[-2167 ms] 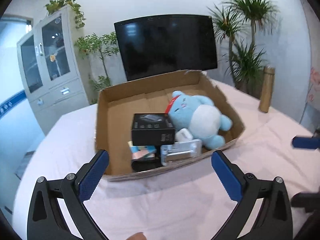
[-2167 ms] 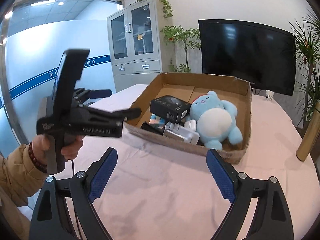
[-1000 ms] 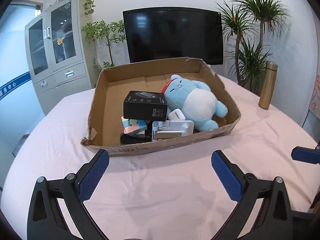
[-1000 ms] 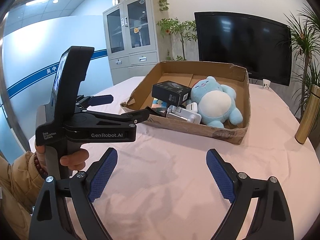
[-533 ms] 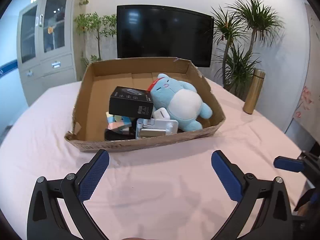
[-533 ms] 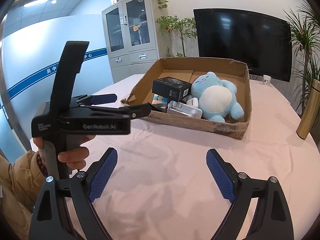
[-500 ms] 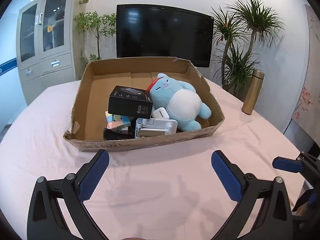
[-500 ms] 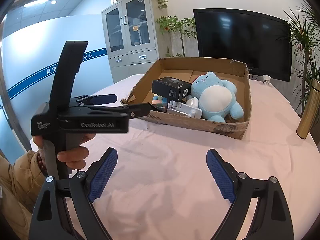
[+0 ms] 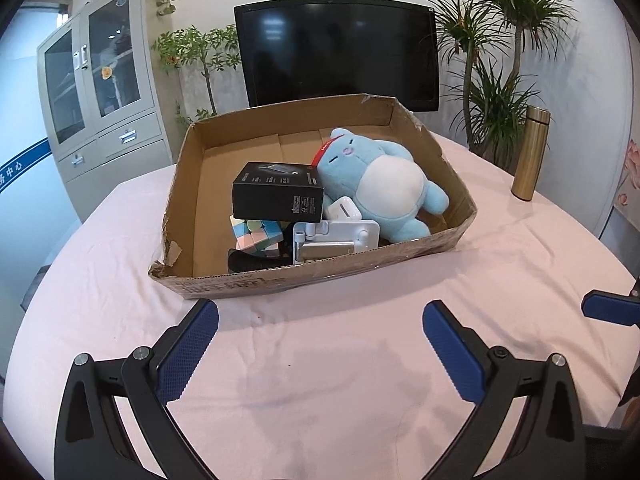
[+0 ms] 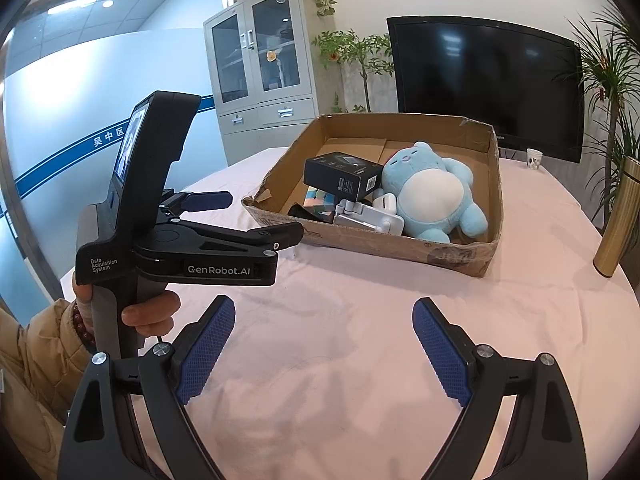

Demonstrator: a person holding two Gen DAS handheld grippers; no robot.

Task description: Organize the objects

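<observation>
A shallow cardboard box (image 9: 182,184) (image 10: 494,184) stands on the pink-clothed table. In it lie a blue plush toy (image 9: 384,184) (image 10: 436,196), a black carton (image 9: 278,192) (image 10: 340,176), a pastel puzzle cube (image 9: 254,234), a white phone stand (image 9: 336,240) (image 10: 370,216) and a white earbud case (image 9: 342,208). My left gripper (image 9: 320,344) is open and empty, short of the box's near wall; it also shows in the right wrist view (image 10: 256,220). My right gripper (image 10: 322,344) is open and empty over the bare cloth.
A gold flask (image 9: 530,154) (image 10: 616,220) stands at the table's right. A black monitor (image 9: 336,50), plants (image 9: 496,52) and a grey cabinet (image 9: 100,92) are behind the table. A paper cup (image 10: 534,159) sits at the far edge.
Both grippers have drawn back from the box and swung a little; the box looks farther off than at first. Both stay open and empty. The box contents have not moved.
</observation>
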